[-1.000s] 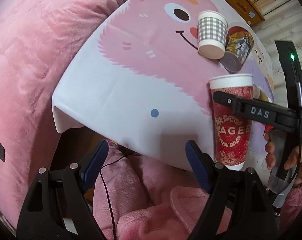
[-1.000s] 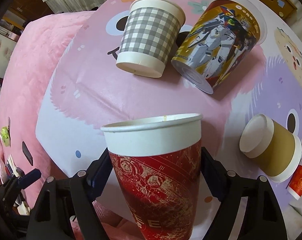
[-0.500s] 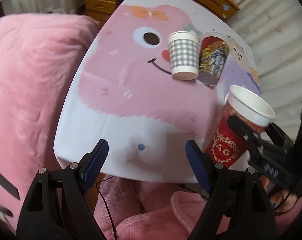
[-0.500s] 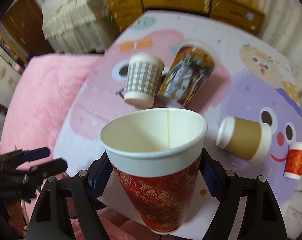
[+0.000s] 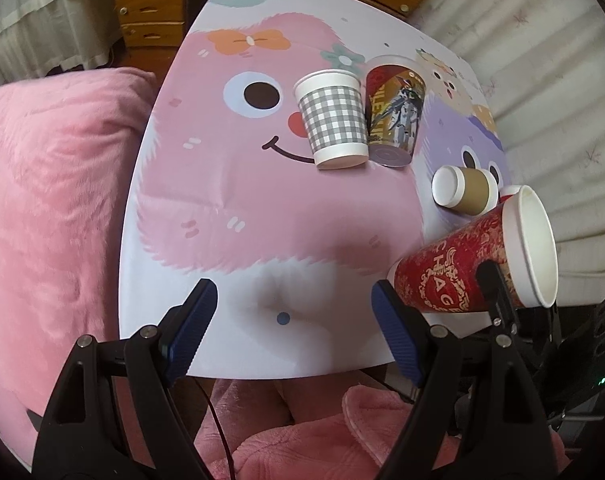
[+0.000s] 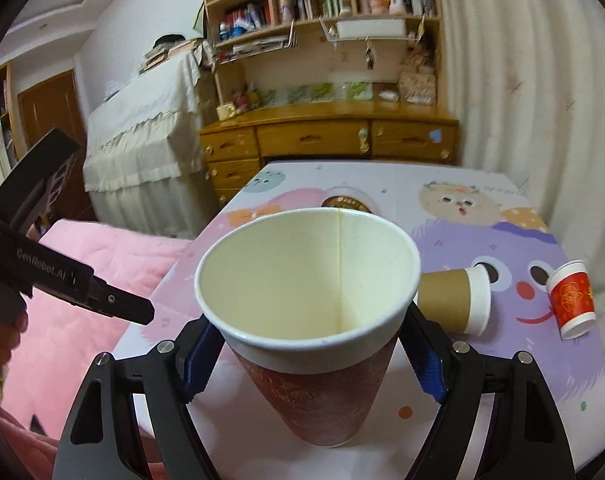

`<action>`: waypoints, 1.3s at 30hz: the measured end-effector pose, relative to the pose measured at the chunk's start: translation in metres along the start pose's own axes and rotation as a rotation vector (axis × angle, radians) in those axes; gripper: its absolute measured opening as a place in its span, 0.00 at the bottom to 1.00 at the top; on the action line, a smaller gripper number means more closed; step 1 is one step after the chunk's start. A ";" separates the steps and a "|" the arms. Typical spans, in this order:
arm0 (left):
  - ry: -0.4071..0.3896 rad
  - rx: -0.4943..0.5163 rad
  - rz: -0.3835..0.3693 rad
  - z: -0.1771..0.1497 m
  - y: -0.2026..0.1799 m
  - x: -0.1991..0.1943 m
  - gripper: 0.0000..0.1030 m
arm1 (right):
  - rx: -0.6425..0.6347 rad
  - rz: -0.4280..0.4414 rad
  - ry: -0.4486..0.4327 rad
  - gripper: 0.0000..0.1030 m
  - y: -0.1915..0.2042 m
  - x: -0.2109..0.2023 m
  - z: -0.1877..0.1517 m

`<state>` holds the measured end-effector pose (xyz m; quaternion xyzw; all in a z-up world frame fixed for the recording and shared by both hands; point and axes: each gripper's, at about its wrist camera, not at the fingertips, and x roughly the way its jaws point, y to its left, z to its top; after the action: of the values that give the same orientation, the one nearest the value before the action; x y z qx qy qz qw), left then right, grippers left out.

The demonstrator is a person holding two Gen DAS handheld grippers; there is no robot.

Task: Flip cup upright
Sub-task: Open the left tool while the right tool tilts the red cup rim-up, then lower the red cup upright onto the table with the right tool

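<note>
My right gripper (image 6: 312, 356) is shut on a tall red paper cup (image 6: 314, 392), mouth up, its base at the near edge of the table. The same red cup (image 5: 462, 272) shows at the right of the left wrist view, leaning in that view. My left gripper (image 5: 294, 320) is open and empty over the near table edge, left of the cup. A grey checked cup (image 5: 334, 120) and a gold robot-print cup (image 5: 396, 112) lie on their sides mid-table. A brown cup (image 6: 454, 300) lies on its side at the right.
A small red cup (image 6: 572, 304) stands mouth up near the right table edge. The table (image 5: 238, 184) has a cartoon-print cover. A pink blanket (image 5: 50, 200) lies left of it. A wooden dresser (image 6: 326, 140) and shelves stand behind.
My right gripper has tilted the red cup back so its view now looks level across the room. The left gripper has risen and looks further over the table.
</note>
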<state>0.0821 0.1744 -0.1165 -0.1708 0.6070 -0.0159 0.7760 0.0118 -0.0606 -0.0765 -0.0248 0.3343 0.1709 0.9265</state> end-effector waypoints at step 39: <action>0.015 -0.073 0.003 -0.030 -0.007 -0.001 0.75 | -0.029 -0.028 0.289 0.94 -0.008 0.001 -0.044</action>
<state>0.0548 0.1607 -0.1199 -0.1979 0.6134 0.0061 0.7646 -0.0114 -0.0752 -0.1115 -0.0669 0.4614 0.1574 0.8706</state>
